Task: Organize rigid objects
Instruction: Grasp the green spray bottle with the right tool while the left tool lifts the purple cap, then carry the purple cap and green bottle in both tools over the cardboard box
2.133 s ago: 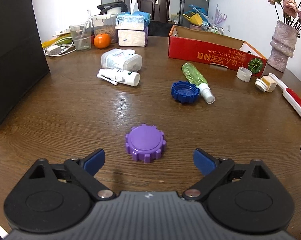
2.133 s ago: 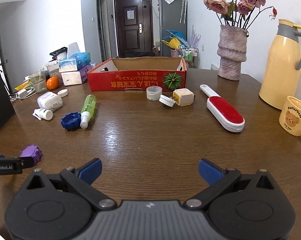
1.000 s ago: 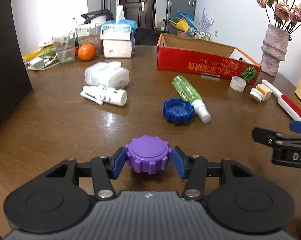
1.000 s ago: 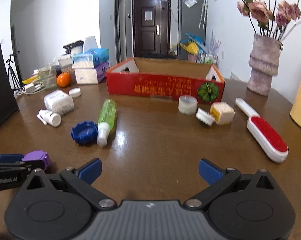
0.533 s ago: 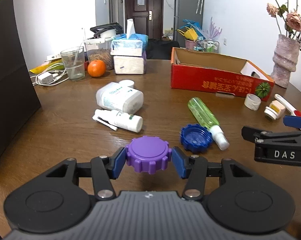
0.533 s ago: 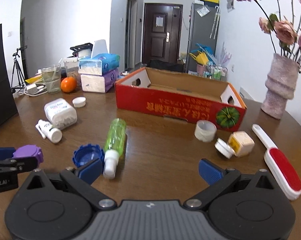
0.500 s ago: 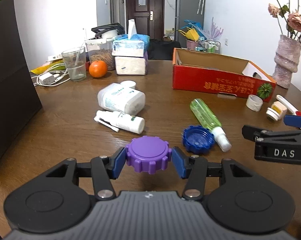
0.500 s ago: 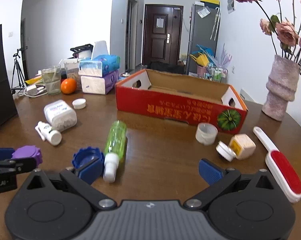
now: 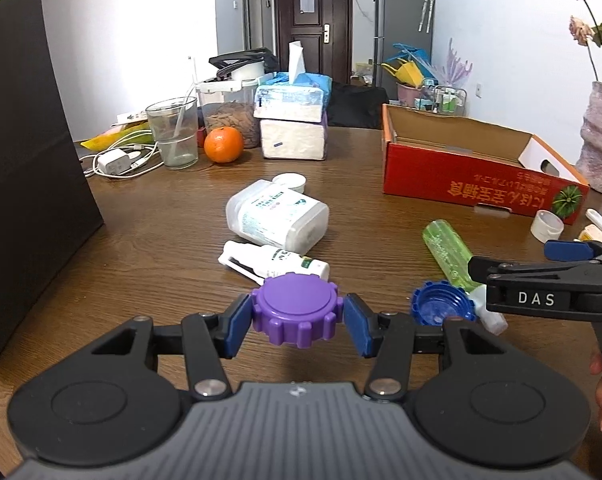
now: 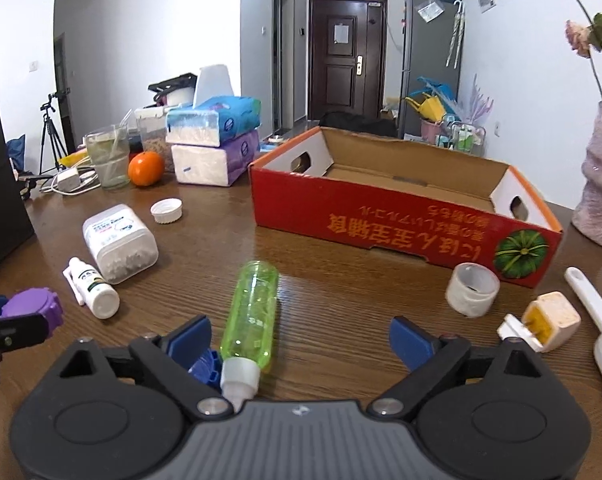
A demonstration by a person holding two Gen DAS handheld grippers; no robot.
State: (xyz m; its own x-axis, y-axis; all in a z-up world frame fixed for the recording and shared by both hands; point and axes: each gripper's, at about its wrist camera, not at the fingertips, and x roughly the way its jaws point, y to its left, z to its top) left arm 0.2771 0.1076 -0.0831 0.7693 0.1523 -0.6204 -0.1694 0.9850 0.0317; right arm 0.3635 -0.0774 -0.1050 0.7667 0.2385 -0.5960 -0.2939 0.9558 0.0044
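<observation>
Purple cap (image 9: 294, 309) clamped in my left jaws, right jaws closing around the green bottle (image 10: 253, 313), unpinched; box (image 10: 405, 216) at one o'clock next.

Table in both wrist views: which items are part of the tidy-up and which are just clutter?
In play:
purple cap, held in the left gripper
green bottle
blue cap
white jar
red box

Lying about:
orange
glass
tissue packs
vase

Wooden table (image 9: 149, 240) with bottles, caps, red box (image 10: 401, 216)
</observation>
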